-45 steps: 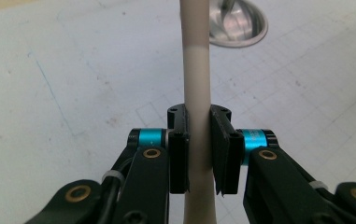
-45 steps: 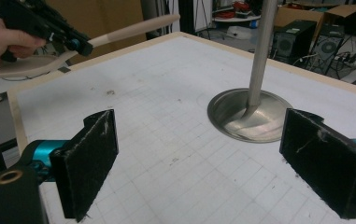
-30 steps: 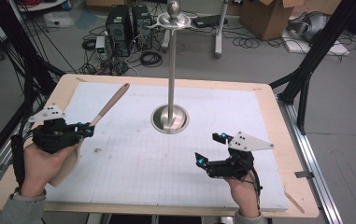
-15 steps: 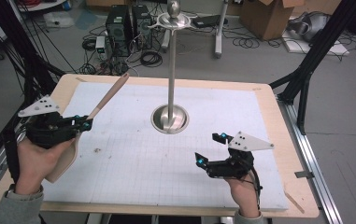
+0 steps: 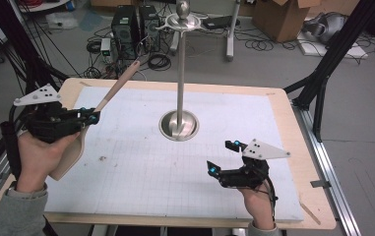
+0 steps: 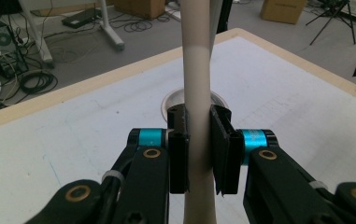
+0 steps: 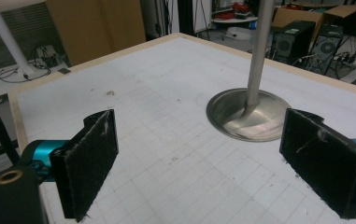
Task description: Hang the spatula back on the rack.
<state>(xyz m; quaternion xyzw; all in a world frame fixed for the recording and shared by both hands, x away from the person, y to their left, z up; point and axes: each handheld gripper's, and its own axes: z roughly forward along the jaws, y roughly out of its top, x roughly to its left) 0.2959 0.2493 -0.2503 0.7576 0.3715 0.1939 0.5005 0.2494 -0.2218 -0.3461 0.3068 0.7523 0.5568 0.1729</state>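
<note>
The left gripper (image 5: 92, 118) is clamped on a wooden spatula (image 5: 107, 98), its two pads pressing the pale handle from either side, as the left gripper view shows with the spatula (image 6: 197, 93) running straight up between the jaws. In the high view the handle slants up and away from this gripper toward the far edge of the table (image 5: 293, 118), while the broad blade hangs below the gripper, beside the left hand (image 5: 40, 160), and is clear of the white mat (image 5: 140, 172). Beyond the gripper and to its right stands a metal stand (image 5: 180, 98), a thin upright pole on a round dished base, with a knob on top; the spatula does not touch it. In the left gripper view the base (image 6: 173, 98) shows just behind the handle. Well apart from all this, at the near right of the mat, the right gripper (image 5: 222, 157) is held low in the right hand (image 5: 259, 201), its jaws standing wide apart with nothing between them. The right gripper view looks between its pads (image 7: 91, 158) at bare mat, with the stand (image 7: 248, 116) ahead of the gripper and a little to the right. Cables and boxes lie on the floor beyond the table.
</note>
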